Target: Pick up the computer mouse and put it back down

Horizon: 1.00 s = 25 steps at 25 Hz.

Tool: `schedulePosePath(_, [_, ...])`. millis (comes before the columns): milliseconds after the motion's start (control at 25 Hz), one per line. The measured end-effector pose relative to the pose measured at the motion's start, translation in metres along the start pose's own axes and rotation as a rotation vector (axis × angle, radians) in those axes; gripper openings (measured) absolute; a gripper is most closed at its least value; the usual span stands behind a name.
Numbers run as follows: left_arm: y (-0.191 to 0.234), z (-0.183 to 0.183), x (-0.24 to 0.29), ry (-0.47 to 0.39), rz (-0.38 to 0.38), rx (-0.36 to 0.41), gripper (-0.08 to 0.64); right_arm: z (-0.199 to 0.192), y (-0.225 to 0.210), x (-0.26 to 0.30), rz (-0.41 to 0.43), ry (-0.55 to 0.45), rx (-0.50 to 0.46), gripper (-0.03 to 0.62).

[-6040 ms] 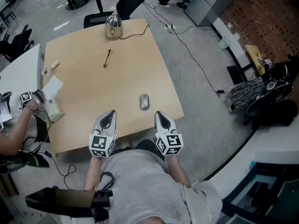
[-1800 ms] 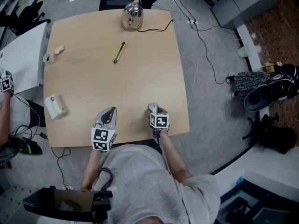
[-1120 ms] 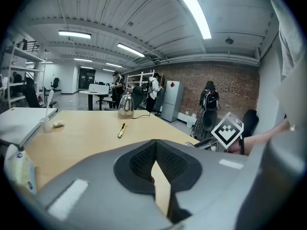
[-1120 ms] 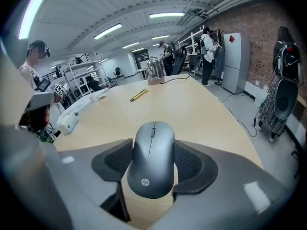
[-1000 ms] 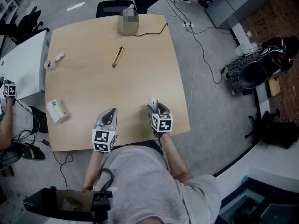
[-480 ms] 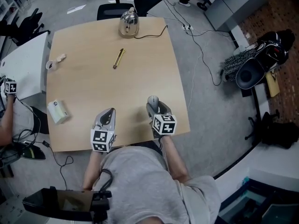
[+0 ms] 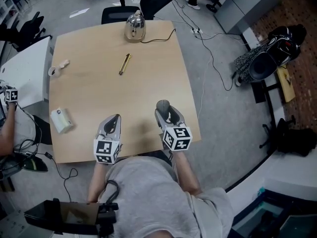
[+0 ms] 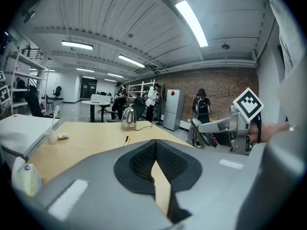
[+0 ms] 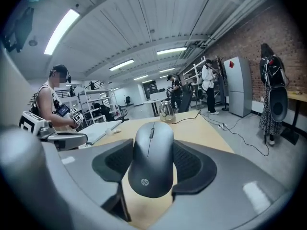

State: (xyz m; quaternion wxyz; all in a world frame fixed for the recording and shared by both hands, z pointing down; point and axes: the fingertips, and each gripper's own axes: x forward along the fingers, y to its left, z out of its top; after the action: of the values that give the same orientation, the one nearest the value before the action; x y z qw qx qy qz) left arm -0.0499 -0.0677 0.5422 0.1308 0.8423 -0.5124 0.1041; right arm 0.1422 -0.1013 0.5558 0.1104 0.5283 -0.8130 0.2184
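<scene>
Head view: mouse is seen clamped in right gripper over table, with left gripper idle to its left. Left gripper view: jaws are closed together and nothing is held. Right gripper view: mouse is gripped by its sides; it should be lowered level and released only once seated.

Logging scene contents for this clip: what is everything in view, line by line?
table: one, light wood, centre
kettle: one, silver, table's far edge
cable: one, black, trailing from kettle
stick-shaped tool: one, yellow, near kettle
container: one, white, table's left edge
office chair: one, black, beyond table
computer mouse: one, grey, held clear of table
left gripper: one, grey, jaws shut, empty
right gripper: one, grey, jaws shut on computer mouse
</scene>
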Motion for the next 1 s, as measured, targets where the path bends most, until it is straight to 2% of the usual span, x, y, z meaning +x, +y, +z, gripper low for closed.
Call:
schedulePosePath(360, [-0.004, 0.028, -0.012, -0.078, -0.018, 0.032, 0.020, 0.017, 0.024, -0.032, 0.034, -0.114, -0.033, 0.264])
schedulePosePath(680, [-0.008, 0.030, -0.023, -0.091, -0.032, 0.041, 0.020, 0.010, 0.029, -0.060, 0.009, -0.135, -0.027, 0.264])
schedulePosePath(1000, [-0.012, 0.032, -0.031, -0.116, -0.042, 0.048, 0.018, 0.007, 0.038, -0.065, 0.006, -0.146, -0.033, 0.264])
